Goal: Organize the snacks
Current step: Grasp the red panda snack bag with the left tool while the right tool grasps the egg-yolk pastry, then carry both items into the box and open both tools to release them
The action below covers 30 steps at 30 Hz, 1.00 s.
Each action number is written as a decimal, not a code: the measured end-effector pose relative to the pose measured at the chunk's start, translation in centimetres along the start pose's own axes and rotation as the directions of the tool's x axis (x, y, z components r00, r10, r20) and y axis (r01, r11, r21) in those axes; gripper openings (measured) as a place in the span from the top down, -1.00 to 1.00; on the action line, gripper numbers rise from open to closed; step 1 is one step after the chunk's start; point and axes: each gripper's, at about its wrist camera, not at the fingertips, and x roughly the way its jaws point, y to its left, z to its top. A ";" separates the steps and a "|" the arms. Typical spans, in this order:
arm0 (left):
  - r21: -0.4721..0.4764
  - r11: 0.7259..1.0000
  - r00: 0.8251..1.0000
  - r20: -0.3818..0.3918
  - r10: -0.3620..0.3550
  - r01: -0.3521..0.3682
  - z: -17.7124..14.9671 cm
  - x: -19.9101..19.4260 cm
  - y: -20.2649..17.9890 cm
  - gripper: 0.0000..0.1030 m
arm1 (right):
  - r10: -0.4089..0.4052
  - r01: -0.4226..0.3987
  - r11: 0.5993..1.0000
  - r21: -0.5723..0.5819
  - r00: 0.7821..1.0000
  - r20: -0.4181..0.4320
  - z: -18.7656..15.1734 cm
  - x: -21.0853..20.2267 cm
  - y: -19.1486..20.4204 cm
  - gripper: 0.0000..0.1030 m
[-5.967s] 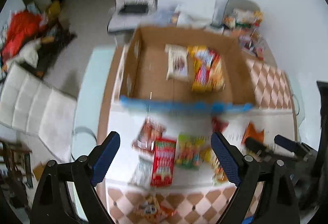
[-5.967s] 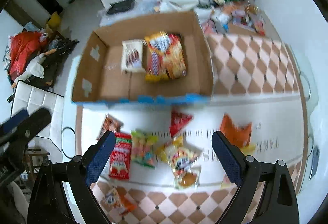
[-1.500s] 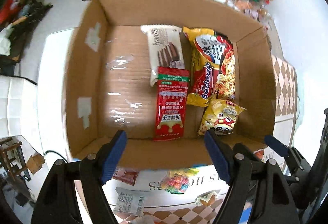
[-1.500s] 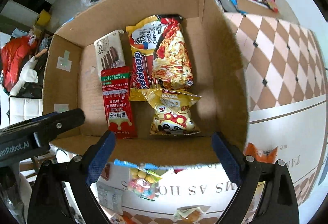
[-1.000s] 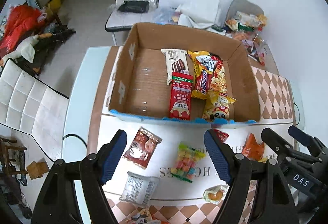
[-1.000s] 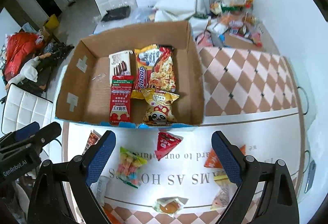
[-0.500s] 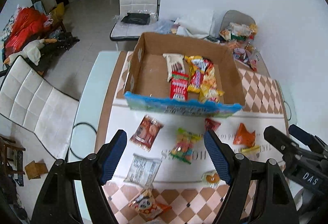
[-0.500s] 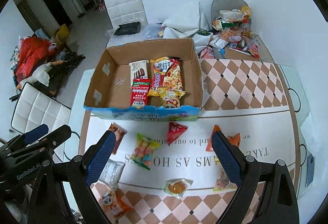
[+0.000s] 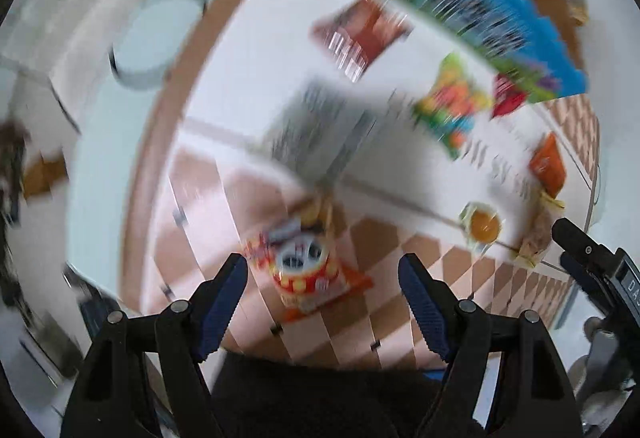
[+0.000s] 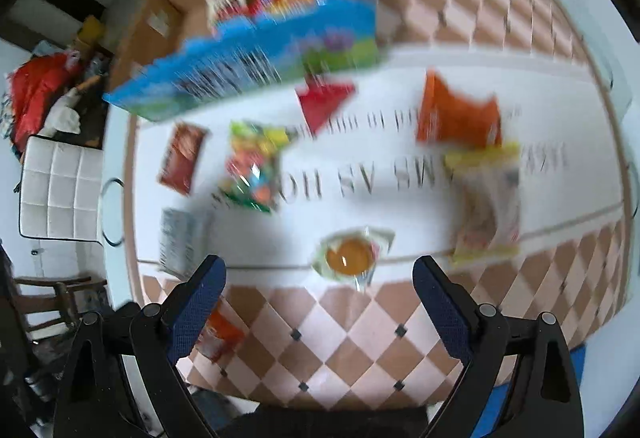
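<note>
Snacks (image 10: 251, 167) lie scattered, bright wrappers blurred, beside box (image 10: 256, 49).

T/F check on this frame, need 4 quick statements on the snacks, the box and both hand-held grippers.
1. The left hand-held gripper is open, with nothing clamped. True.
2. The right hand-held gripper holds the orange jelly cup. False: its jaws are open and the cup lies on the table.
3. The cardboard box is empty. False: snack packets show inside it.
4. A red triangular packet lies on the table outside the box. True.
</note>
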 end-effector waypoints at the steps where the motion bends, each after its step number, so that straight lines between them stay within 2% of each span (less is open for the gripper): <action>1: -0.020 1.000 1.000 -0.029 -0.007 0.006 -0.2 1.0 0.4 -0.49 | 0.001 -0.001 1.000 0.015 1.000 -0.025 -0.1 1.1 -0.5 -0.88; 5: -0.087 0.996 0.991 -0.128 -0.043 0.032 -0.8 4.3 1.5 -0.49 | 0.009 -0.002 0.998 0.060 0.995 -0.102 0.0 4.4 -2.0 -0.88; 7: -0.105 0.994 0.987 -0.152 -0.050 0.034 -0.7 5.5 1.6 -0.49 | 0.017 -0.006 0.997 0.082 0.991 -0.134 0.2 5.9 -2.6 -0.88; 18: -0.119 0.993 0.979 -0.199 -0.035 0.011 -0.3 8.7 1.7 -0.48 | 0.037 -0.005 0.989 0.149 0.976 -0.215 1.2 10.5 -3.6 -0.87; 19: -0.117 0.993 0.980 -0.197 -0.029 0.006 -0.3 8.9 1.6 -0.44 | 0.039 -0.005 0.988 0.156 0.975 -0.219 1.2 10.8 -3.6 -0.86; 21: -0.110 0.994 0.981 -0.192 -0.028 0.007 -0.2 9.3 1.4 0.02 | 0.036 0.002 0.987 0.164 0.973 -0.229 1.2 11.4 -3.7 -0.80; 24: -0.092 0.996 0.985 -0.170 -0.006 -0.010 -0.2 9.1 1.8 0.12 | 0.016 0.026 0.986 0.166 0.969 -0.248 1.1 12.3 -3.8 -0.58; 25: -0.083 0.996 0.987 -0.160 -0.001 -0.013 -0.1 8.9 2.0 0.13 | 0.006 0.037 0.986 0.163 0.967 -0.255 1.0 12.5 -3.8 -0.41; 27: -0.064 0.997 0.990 -0.138 0.020 -0.030 -0.2 8.7 1.8 0.16 | -0.033 0.067 0.989 0.132 0.969 -0.244 0.9 12.4 -3.3 -0.21; 28: -0.057 0.998 0.991 -0.132 0.028 -0.036 -0.3 8.6 1.6 0.16 | -0.042 0.073 0.990 0.123 0.970 -0.239 0.9 12.3 -3.0 -0.01; 30: -0.044 0.998 0.993 -0.114 0.043 -0.048 -0.4 8.5 1.4 0.18 | -0.059 0.086 0.991 0.104 0.970 -0.235 0.6 12.2 -2.6 0.02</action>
